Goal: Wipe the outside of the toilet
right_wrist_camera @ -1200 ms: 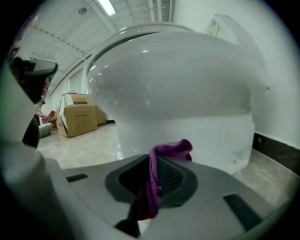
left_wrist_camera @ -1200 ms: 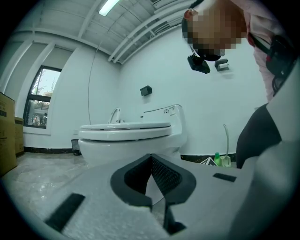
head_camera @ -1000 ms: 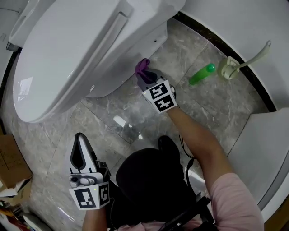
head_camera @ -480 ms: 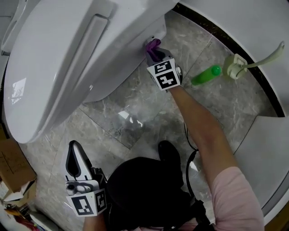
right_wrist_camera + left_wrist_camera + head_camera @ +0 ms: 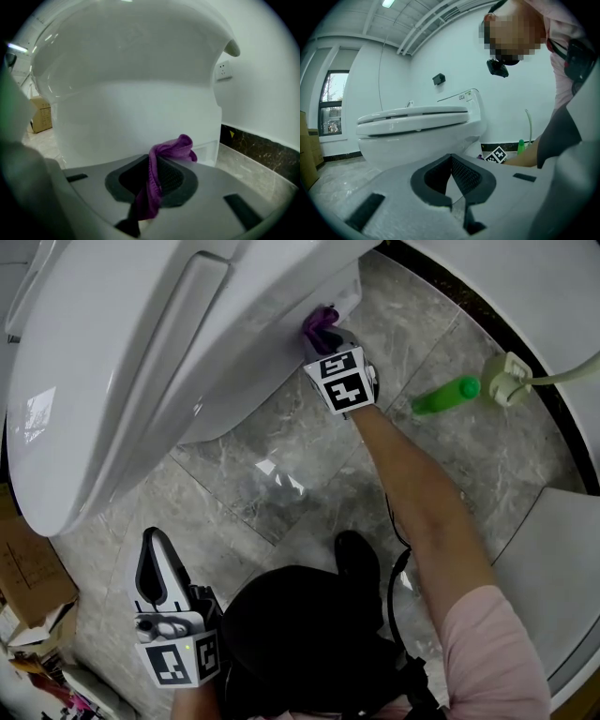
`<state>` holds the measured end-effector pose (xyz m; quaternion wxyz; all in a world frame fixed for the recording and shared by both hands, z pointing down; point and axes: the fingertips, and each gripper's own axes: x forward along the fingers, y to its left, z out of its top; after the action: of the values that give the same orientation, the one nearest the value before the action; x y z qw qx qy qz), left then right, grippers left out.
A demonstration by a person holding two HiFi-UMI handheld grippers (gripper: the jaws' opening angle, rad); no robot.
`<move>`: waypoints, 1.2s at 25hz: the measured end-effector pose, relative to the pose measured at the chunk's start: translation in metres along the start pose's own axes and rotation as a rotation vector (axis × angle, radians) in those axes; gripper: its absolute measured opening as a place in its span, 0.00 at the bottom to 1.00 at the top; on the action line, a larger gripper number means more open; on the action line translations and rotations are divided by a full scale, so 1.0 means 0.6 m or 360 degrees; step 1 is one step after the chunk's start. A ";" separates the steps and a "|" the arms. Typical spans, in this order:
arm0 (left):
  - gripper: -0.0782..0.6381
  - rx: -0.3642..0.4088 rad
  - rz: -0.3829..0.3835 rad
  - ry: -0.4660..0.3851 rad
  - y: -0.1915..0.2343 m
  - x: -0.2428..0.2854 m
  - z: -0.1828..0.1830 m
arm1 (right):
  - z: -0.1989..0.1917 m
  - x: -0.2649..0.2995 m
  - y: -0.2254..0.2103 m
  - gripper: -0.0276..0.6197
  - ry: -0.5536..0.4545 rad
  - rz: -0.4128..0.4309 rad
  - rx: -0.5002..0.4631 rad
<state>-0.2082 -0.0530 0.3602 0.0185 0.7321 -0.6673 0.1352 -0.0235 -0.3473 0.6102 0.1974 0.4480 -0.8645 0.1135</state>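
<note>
A white toilet with its lid down fills the upper left of the head view. My right gripper is shut on a purple cloth, and the cloth presses against the side of the toilet's base near the back. In the right gripper view the purple cloth sticks out between the closed jaws, right in front of the toilet's white side. My left gripper hangs low at the bottom left, shut and holding nothing. Its own view looks across at the toilet from the front.
A green bottle lies on the marble floor at right, next to a pale toilet brush holder. A curved white wall with a dark skirting runs along the right. Cardboard boxes sit at far left.
My right gripper has carried the purple cloth along the toilet's side toward the back, from the lower bowl up to near the rear of the base. The left gripper has barely moved.
</note>
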 end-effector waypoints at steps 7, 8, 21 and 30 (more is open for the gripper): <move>0.12 0.0023 0.0007 0.0016 -0.003 -0.012 -0.002 | -0.010 0.008 0.008 0.13 -0.0006 0.0043 0.0012; 0.12 0.0019 0.0009 0.0008 -0.003 -0.012 0.000 | -0.011 0.008 0.014 0.13 -0.0008 0.0058 0.0013; 0.12 0.0022 0.0029 -0.0008 -0.002 -0.032 0.003 | -0.023 0.003 0.100 0.13 -0.0031 0.0192 0.0076; 0.12 -0.0030 0.0026 -0.0057 -0.002 -0.043 0.009 | -0.031 -0.005 0.168 0.13 -0.0038 0.0286 0.0079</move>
<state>-0.2078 -0.0288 0.3491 0.0124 0.7287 -0.6748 0.1160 -0.1001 -0.2807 0.6235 0.1648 0.3748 -0.9005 0.1468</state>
